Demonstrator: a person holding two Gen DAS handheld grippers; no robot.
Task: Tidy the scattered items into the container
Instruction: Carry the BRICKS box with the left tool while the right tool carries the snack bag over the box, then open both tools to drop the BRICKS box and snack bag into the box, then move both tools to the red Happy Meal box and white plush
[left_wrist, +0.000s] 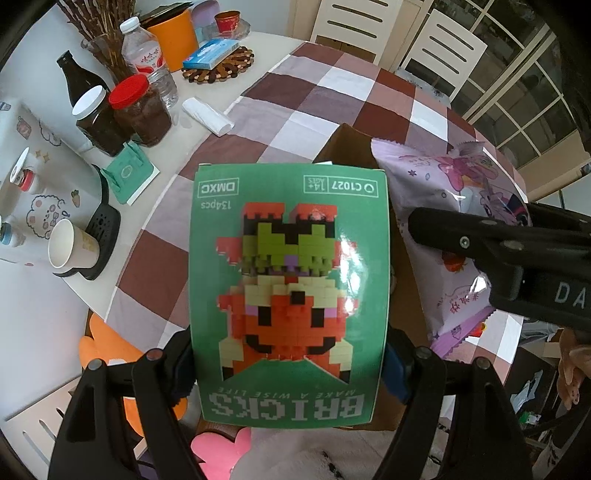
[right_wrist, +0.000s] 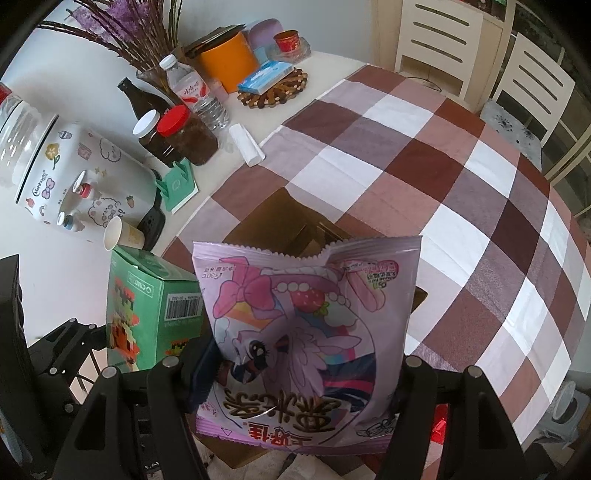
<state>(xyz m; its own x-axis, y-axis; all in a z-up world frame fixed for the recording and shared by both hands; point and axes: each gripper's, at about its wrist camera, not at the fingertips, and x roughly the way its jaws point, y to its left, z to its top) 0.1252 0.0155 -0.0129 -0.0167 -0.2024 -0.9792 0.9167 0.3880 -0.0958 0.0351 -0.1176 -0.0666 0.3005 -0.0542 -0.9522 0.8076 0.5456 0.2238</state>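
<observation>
A green toy-bricks box (left_wrist: 290, 295) fills the middle of the left wrist view, and my left gripper (left_wrist: 291, 354) is shut on its two sides. Behind it, an open brown cardboard box (left_wrist: 349, 147) stands on the checked tablecloth (left_wrist: 295, 103). My right gripper (right_wrist: 304, 363) is shut on a purple pony snack bag (right_wrist: 306, 325), which hangs over the same cardboard box (right_wrist: 280, 218). The two held items are side by side. The green box (right_wrist: 147, 306) is left of the bag, and the bag (left_wrist: 454, 206) is right of the green box. Most of the cardboard box's inside is hidden.
On the white tabletop at left stand a red-lidded jar (left_wrist: 142, 110), a white-lidded jar (left_wrist: 98, 122), a water bottle (left_wrist: 147, 59), a tipped paper cup (left_wrist: 72, 245), a white roll (left_wrist: 208, 116) and a green card stand (left_wrist: 131, 173). An orange canister (right_wrist: 229, 61) is behind them. Slatted white chairs (right_wrist: 443, 37) line the far side.
</observation>
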